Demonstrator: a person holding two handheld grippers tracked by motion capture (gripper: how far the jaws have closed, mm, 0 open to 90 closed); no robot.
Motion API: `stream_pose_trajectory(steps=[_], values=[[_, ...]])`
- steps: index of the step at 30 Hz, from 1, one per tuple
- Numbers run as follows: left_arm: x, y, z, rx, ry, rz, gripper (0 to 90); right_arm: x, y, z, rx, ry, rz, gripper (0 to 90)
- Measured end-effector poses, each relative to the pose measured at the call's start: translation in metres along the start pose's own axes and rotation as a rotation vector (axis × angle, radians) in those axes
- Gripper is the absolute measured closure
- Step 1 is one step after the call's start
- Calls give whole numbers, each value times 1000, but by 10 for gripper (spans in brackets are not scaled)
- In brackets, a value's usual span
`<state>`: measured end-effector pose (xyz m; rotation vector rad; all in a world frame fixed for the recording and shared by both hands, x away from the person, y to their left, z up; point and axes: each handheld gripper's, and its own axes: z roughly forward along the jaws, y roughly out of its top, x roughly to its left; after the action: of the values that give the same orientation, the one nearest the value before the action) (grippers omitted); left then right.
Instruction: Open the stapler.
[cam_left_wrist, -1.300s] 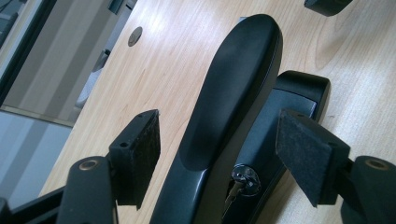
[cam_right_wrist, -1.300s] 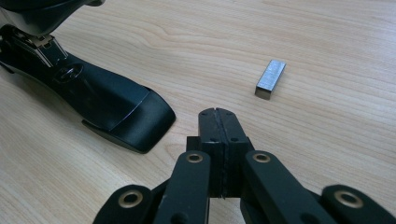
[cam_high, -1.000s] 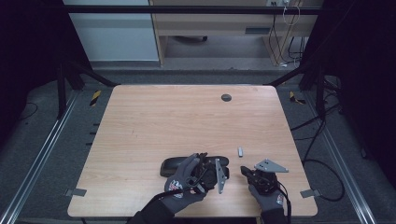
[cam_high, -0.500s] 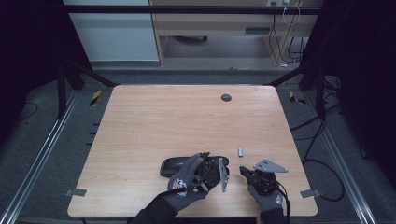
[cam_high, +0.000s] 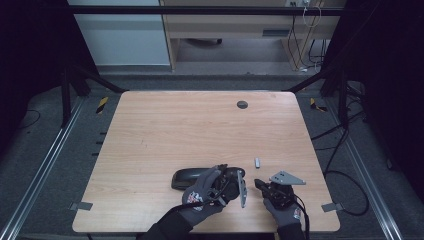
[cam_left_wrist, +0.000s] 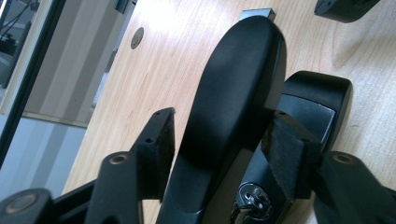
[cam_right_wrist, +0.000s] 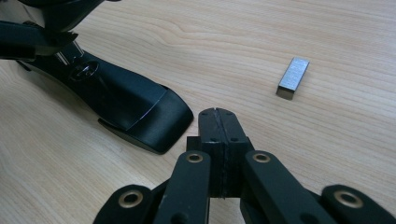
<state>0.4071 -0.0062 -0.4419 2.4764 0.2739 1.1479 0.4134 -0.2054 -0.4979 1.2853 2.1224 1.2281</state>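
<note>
Fingers of the left gripper (cam_left_wrist: 215, 144) straddle the long black plastic stapler (cam_left_wrist: 233, 102), its rounded top arm running up between the two black pads; the jaws have just been closing, down from their widest, and in the left gripper view a thin gap seems to remain beside the left pad (cam_left_wrist: 161, 140) while the right pad (cam_left_wrist: 285, 158) stands close against the stapler's side, so I judge the grip as about to land rather than made. Compared with a second ago the gloved left hand (cam_high: 202, 195) has hardly shifted, and the stapler (cam_high: 192, 177) lies where it lay, flat on the light wooden table (cam_high: 200, 130) near the front edge, left of centre. That narrowing suggests the work now in hand is to seize the stapler, perhaps to steady or open it. Just to the right of the stapler's nose, a small grey metal block of staples (cam_high: 258, 162) rests on the bare wood, apart from both tools; the right gripper view shows it (cam_right_wrist: 293, 77) lying beyond the stapler's front end (cam_right_wrist: 140, 112). Farther right, the right gripper (cam_right_wrist: 219, 116) sits with its jaws pressed fully together on nothing, hovering low over the table near the stapler's nose, apparently waiting.
</note>
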Motion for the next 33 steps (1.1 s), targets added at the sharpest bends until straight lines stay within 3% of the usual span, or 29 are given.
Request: stream_pose_trajectory(steps=[8,15,33], values=[[-3,1,-1,10,28,38,493,3,0,3,5,23,-1,900],[-3,2,-1,20,33,49,497,9,0,8,14,53,-6,900],[-5,2,-1,20,41,41,500,27,4,27,13,131,-19,900]])
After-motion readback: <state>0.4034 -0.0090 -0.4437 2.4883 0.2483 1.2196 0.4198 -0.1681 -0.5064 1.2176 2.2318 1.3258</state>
